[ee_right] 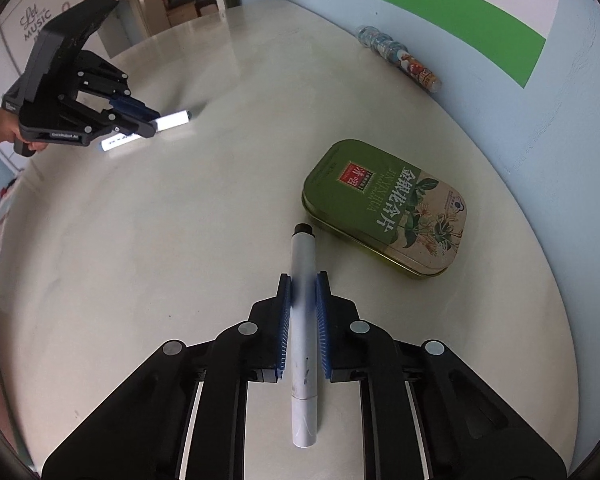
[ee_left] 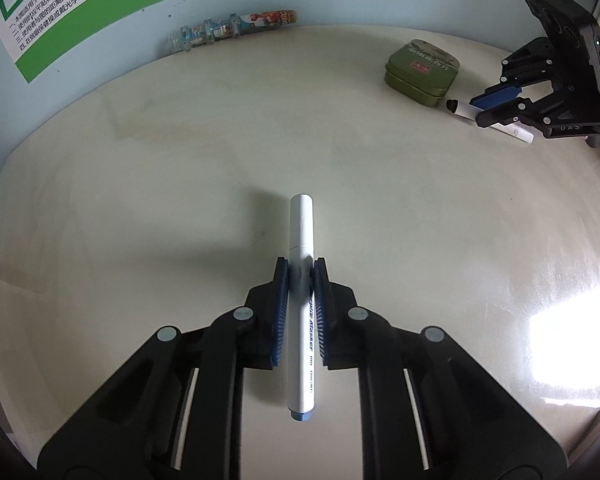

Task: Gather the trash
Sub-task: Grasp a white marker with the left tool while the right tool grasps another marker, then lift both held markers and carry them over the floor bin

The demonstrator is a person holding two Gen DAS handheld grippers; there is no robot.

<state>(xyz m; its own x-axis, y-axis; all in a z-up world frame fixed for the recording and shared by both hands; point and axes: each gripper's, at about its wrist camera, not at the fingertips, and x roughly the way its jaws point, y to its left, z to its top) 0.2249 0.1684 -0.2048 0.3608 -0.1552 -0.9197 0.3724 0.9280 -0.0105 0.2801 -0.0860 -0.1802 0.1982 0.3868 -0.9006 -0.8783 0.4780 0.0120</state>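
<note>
On the pale, glossy round tabletop (ee_left: 380, 200), near its front edge, the left gripper (ee_left: 301, 276) stood clenched on a white marker pen with a light-blue end plug (ee_left: 301, 320), its blue ribbed pads pressed against the barrel about midway along. Toward the right side of the tabletop, the right gripper (ee_right: 303, 288) was likewise clamped on a second white marker pen with a black tip (ee_right: 303, 320), the black tip pointing toward the back edge. Both pens appeared to lie at or just above the surface; whether either had been lifted clear could not be told. Just beside the black tip lay a shut green rectangular tin with a flower print (ee_right: 384, 204), untouched. Farther back, where the tabletop met the pale blue wall (ee_right: 540, 160), a slim clear plastic tube with a colourful printed label (ee_right: 400, 56) rested along the back edge. Behind it hung a green-and-white poster with printed text (ee_left: 60, 12). No bin or bag showed in either view. Judged from this, collection had only begun: two pens were gripped, none yet deposited, and the tin and tube remained to be gathered.
</note>
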